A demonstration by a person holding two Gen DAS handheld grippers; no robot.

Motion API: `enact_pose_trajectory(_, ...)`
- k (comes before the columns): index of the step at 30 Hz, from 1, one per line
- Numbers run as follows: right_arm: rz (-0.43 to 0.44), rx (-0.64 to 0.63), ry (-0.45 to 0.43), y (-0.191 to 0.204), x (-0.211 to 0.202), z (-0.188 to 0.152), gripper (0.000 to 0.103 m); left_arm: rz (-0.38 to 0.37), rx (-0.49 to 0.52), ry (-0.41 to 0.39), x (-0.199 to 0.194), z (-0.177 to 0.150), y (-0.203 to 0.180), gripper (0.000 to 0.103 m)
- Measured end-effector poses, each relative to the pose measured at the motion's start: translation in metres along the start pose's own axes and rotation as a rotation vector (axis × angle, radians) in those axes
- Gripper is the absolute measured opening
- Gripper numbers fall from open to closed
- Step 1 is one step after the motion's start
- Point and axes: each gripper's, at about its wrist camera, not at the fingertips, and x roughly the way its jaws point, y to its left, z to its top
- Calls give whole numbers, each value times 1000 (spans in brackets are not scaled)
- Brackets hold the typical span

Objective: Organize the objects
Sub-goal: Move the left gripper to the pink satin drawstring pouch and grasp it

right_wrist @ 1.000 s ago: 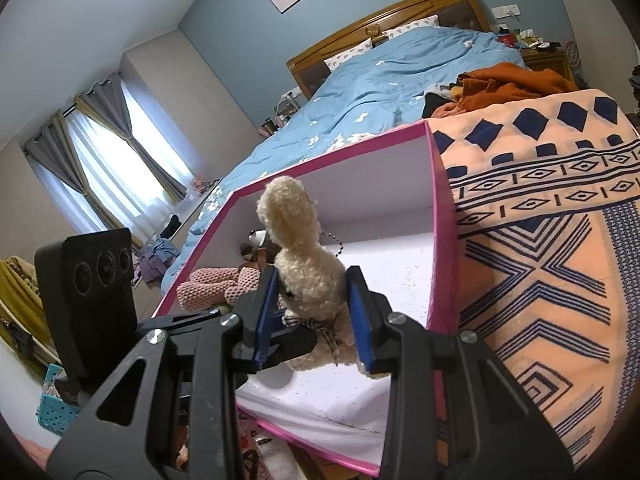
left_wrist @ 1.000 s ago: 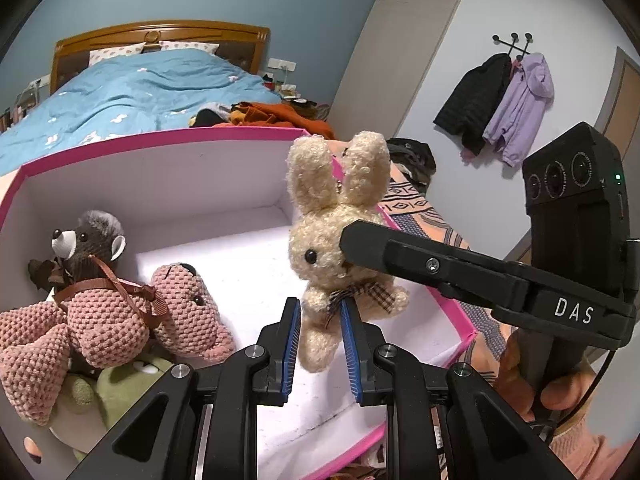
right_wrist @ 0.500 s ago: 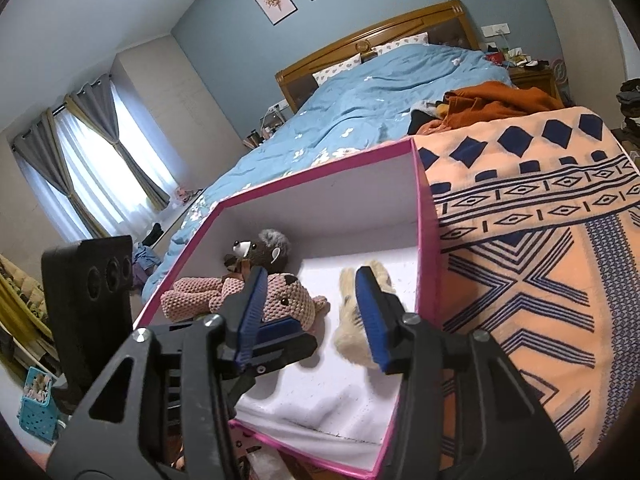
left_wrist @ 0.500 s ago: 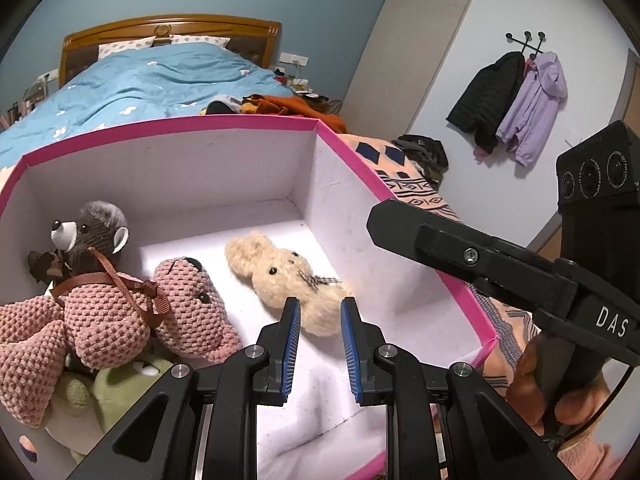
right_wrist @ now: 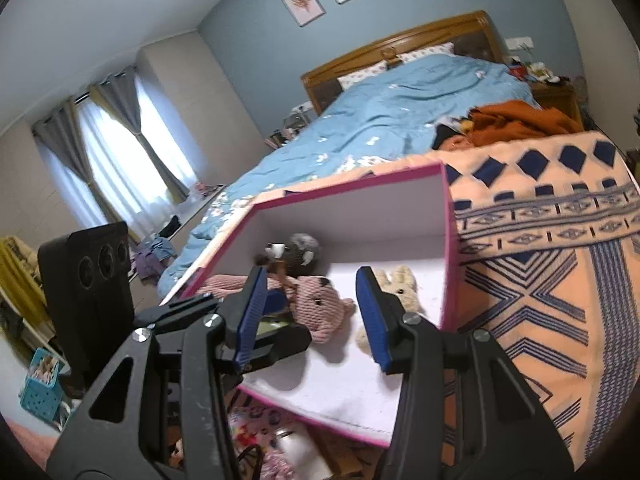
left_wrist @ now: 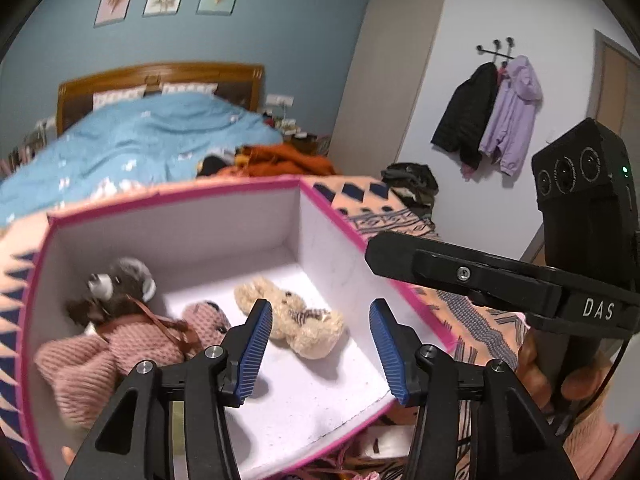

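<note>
A white box with a pink rim point(left_wrist: 332, 216) stands on a patterned blanket. Inside it a cream bunny point(left_wrist: 292, 320) lies on its side beside a pink knitted bear point(left_wrist: 132, 356) and a dark grey bear point(left_wrist: 120, 292). My left gripper point(left_wrist: 322, 344) hovers over the box's near edge, its jaws opening with nothing between them. In the right wrist view my right gripper point(right_wrist: 311, 312) is open and empty above the near edge, with the bunny point(right_wrist: 400, 284) just beyond its right pad and the pink bear point(right_wrist: 320, 304) between the fingers' lines but far below.
The orange and navy blanket point(right_wrist: 540, 300) spreads to the right of the box. Behind it are a bed with a blue duvet point(left_wrist: 140, 140) and orange clothes point(left_wrist: 280, 160). Jackets point(left_wrist: 492, 112) hang on the wall. Clutter point(right_wrist: 280, 440) lies below the box front.
A second ago my right gripper held the bunny upright over the box; it let go and the bunny now lies inside. Both grippers rose and drew back. The left jaws went from shut to open.
</note>
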Motion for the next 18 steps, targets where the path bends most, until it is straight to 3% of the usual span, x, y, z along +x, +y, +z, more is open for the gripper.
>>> enact_pose_trajectory(9,94,-101,-9,41,-35,0,51,-22,89,-53,-37,7,-24,57)
enact_pose_trajectory(12,120,-119,5,48,-46,-10,51,-9,117,-47,-44,4,-31,57)
enact_pose_trajectory(18,93,-111,64,38,-63,-38,51,-17,114,15,-52,-23,-32,58)
